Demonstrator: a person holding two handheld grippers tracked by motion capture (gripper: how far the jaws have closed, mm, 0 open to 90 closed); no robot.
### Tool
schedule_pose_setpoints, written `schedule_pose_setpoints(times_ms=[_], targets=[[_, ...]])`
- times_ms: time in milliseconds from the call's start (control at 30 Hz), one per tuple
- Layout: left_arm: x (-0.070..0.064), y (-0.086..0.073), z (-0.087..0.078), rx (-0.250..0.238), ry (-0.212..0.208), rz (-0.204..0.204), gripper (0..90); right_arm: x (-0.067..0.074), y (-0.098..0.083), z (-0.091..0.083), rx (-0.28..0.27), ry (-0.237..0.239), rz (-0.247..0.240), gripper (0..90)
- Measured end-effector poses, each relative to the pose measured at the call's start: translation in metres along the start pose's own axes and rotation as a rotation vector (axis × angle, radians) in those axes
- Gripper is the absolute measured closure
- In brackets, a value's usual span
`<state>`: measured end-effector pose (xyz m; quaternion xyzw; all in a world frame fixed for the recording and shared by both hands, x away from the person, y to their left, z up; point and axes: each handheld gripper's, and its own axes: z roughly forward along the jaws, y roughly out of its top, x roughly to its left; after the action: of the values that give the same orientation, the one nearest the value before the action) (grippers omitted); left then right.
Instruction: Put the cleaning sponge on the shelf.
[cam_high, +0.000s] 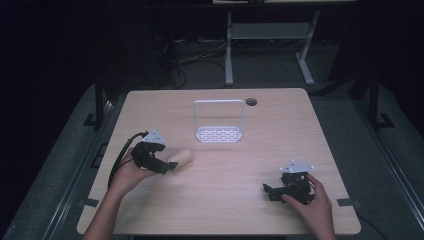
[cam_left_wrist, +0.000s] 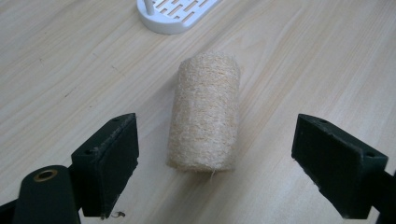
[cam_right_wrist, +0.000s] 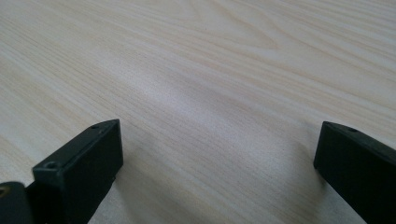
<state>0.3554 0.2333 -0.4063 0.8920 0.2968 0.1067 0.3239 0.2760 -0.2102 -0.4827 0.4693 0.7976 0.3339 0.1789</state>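
Note:
A tan fibrous cylinder (cam_high: 181, 158) lies on its side on the wooden table (cam_high: 220, 200), left of centre. My left gripper (cam_high: 167, 167) is just to its near left, open. In the left gripper view the cylinder (cam_left_wrist: 204, 112) lies lengthwise a little ahead of the wide-spread jaws, touching neither; the left gripper (cam_left_wrist: 217, 168) holds nothing. My right gripper (cam_high: 267, 190) rests low at the table's right front, a hand around it. In the right gripper view the right gripper (cam_right_wrist: 219, 158) stands open over bare wood.
A white slotted rack (cam_high: 219, 133) with a tall wire loop handle stands at the table's middle back; its base (cam_left_wrist: 175, 14) shows beyond the cylinder. A round cable hole (cam_high: 251, 101) sits near the far edge. A desk frame (cam_high: 270, 45) stands on the floor behind.

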Motion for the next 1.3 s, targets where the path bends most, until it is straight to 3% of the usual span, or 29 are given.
schedule_pose_setpoints(times_ms=[533, 967, 1200, 1300], targets=[[0.008, 0.007, 0.019, 0.002, -0.017, 0.016, 14.5, 0.000, 0.000, 0.000, 0.001, 0.000, 0.001, 0.9], [0.005, 0.008, 0.034, -0.005, -0.007, 0.045, 14.5, 0.000, 0.000, 0.000, 0.000, 0.000, 0.000, 0.9], [0.002, 0.006, 0.041, -0.027, 0.001, 0.043, 14.5, 0.000, 0.000, 0.000, 0.000, 0.000, 0.000, 0.9], [0.002, 0.003, 0.048, -0.015, -0.002, 0.038, 14.5, 0.000, 0.000, 0.000, 0.000, 0.000, 0.000, 0.9]])
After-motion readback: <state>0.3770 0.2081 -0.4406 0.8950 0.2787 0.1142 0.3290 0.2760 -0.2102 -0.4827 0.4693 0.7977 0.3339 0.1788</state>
